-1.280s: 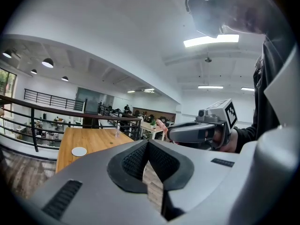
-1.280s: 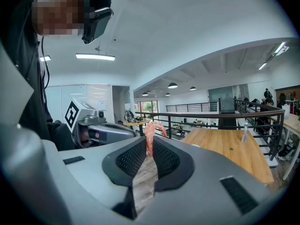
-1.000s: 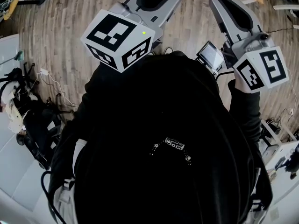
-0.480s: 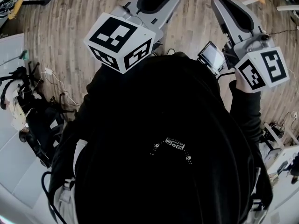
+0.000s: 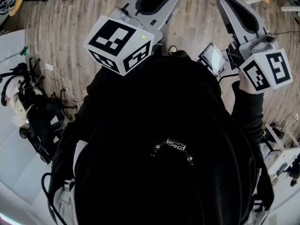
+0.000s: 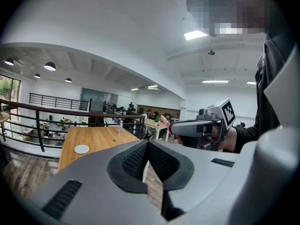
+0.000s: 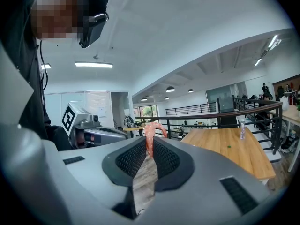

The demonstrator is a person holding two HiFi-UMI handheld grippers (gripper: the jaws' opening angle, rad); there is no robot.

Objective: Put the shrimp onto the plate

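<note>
Right tongs (image 7: 149,143) pinch the shrimp (image 7: 151,130) at their tips.

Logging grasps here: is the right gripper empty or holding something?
Holding: the right gripper is shut on the shrimp, whose pink body sticks up between its jaws.

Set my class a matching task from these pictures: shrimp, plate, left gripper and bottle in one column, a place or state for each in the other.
Things
1 shrimp
2 plate
3 left gripper
4 bottle

Places or states
A shut, nothing held
B lying flat on the wooden table
C clamped in the right gripper
D standing upright on the wooden table

Pairs: 1-C, 2-B, 3-A, 4-D
</note>
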